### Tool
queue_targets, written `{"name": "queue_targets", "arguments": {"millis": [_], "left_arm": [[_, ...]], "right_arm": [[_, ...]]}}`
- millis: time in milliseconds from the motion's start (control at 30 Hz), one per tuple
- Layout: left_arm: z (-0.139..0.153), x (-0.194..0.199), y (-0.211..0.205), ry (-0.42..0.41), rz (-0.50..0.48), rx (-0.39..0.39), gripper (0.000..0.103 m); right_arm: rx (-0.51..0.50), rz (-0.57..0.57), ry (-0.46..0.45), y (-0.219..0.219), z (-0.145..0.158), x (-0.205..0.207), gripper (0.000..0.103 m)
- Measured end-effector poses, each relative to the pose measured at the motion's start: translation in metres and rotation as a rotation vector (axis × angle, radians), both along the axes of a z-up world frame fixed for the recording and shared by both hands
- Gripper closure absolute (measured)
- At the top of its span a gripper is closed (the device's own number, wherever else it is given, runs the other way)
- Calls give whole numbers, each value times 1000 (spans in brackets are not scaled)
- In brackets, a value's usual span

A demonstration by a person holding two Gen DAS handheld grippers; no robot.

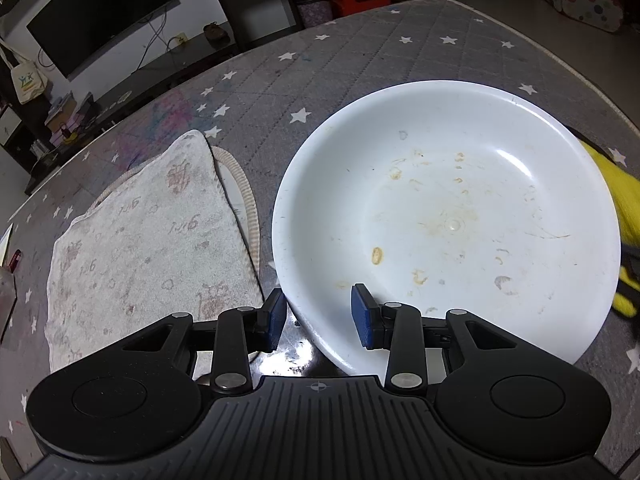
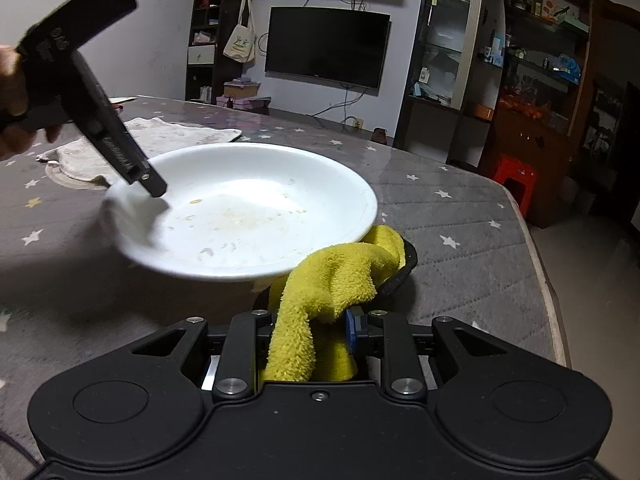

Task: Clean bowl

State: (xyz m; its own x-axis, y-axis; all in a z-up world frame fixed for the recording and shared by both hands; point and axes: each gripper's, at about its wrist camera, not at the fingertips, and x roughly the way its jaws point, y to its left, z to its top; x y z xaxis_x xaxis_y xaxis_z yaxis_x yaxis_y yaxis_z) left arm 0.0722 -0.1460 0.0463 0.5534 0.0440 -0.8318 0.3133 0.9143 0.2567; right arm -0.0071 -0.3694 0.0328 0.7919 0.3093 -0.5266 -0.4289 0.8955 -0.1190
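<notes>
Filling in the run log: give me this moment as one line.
left gripper: shut on bowl rim | right gripper: shut on yellow cloth, beside bowl | bowl: stained, unwiped

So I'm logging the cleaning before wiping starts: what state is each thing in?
Bowl: dirty, rim gripped by the left gripper.
Yellow cloth: bunched, clamped in the right gripper, beside the bowl.
Towel: flat on the table, untouched.
TV: off.

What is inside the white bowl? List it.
Inside the white bowl: dried yellowish food stains and smears, plus the inner finger of the left gripper. The bowl's wall hides the outer finger's tip.
</notes>
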Motion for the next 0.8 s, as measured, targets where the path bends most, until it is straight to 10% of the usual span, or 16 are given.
{"name": "queue_targets", "arguments": {"millis": [800], "left_arm": [[-3, 4, -3, -10, -29, 40, 65]], "right_arm": [[-15, 23, -12, 0, -1, 24, 77]]}}
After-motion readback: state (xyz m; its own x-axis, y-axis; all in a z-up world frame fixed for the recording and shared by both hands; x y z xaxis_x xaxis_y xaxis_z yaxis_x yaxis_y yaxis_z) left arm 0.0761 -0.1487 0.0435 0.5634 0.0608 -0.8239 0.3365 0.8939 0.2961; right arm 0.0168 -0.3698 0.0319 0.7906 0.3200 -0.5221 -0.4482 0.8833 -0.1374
